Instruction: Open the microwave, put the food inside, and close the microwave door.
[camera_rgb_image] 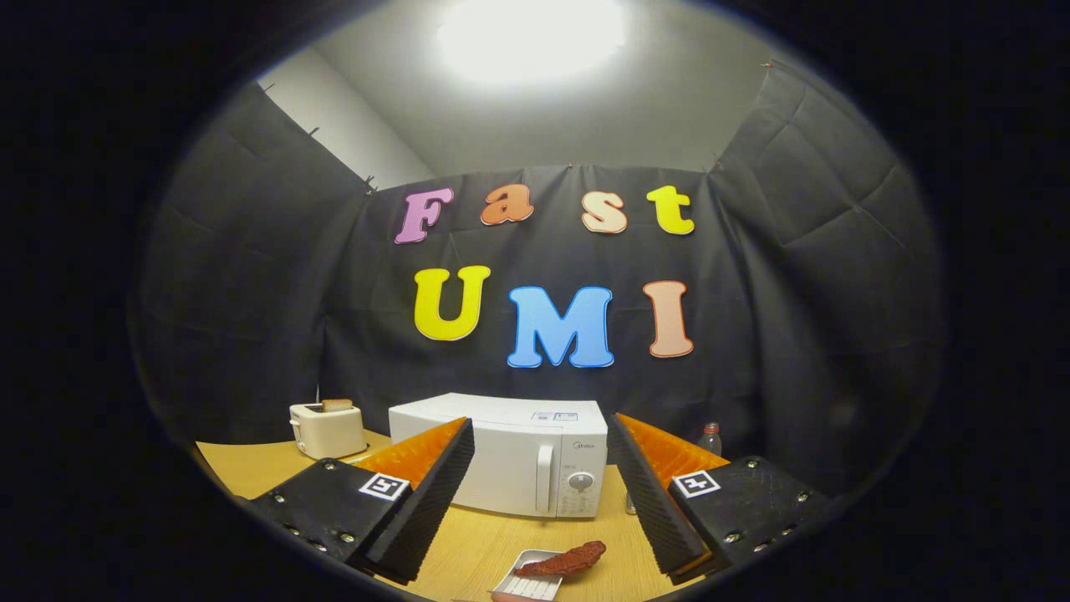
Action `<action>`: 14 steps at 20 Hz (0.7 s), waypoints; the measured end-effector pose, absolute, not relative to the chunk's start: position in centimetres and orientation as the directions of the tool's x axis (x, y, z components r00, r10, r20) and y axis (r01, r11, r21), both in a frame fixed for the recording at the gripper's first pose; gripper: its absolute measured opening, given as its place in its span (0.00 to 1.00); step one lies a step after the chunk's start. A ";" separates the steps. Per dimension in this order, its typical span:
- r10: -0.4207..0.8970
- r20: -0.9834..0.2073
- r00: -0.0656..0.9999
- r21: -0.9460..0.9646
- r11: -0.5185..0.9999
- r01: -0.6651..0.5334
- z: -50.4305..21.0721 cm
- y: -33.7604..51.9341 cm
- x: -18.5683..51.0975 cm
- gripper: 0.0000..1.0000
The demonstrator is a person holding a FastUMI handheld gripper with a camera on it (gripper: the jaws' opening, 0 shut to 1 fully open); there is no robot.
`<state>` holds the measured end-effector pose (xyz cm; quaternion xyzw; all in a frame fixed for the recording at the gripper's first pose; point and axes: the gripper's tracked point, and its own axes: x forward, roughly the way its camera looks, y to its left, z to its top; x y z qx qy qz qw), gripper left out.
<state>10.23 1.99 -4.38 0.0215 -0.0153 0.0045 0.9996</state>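
Note:
A white microwave (522, 456) stands on the wooden table (485, 543) beyond my fingers, its door shut and its vertical handle (544, 478) beside the control panel with a round knob (580, 482). Close below, between my fingers, lies a small white tray (528, 581) with a reddish-brown piece of food (564, 560) resting across it. My gripper (539, 435) is open, fingers spread wide with nothing between them, held above the table and well short of the microwave.
A cream toaster (327, 430) with a slice of bread in its slot sits left of the microwave. A small clear bottle (710, 438) stands to the microwave's right, behind my right finger. Black cloth walls enclose the table.

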 end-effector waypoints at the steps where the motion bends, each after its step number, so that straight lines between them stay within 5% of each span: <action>1: 0.010 0.023 1.000 0.045 0.999 -0.011 -4.7 2.1 11.0 0.99; 14: -0.049 -0.085 0.995 0.083 0.995 0.056 -13.9 1.7 21.9 0.99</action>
